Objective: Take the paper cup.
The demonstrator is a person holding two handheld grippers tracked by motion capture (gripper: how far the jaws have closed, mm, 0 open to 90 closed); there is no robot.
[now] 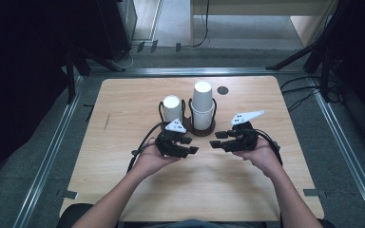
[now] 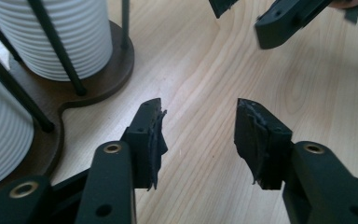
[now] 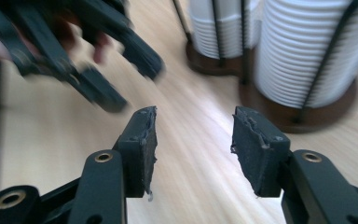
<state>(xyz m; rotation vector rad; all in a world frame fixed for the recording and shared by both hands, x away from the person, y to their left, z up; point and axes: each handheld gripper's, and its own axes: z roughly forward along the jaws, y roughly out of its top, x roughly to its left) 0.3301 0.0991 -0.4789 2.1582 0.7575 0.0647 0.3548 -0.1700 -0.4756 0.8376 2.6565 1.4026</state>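
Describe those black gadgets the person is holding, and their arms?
Each hand grips a black tool: left gripper, right gripper. Both end in two blocky jaws with worn dark pads and brass rivets. Each carries a pale three-cornered plate and trails a black cable. The forearms are bare, sleeveless.

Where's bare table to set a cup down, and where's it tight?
Free: the left side of the table beside the left gripper, the right side beyond the right gripper, and the near strip between the forearms. Crowded: the centre, where both open grippers sit just in front of the cup holder with its white cups.

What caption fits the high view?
Two hand-held black grippers, left and right, open before white ribbed paper cups in a brown wire-posted holder.
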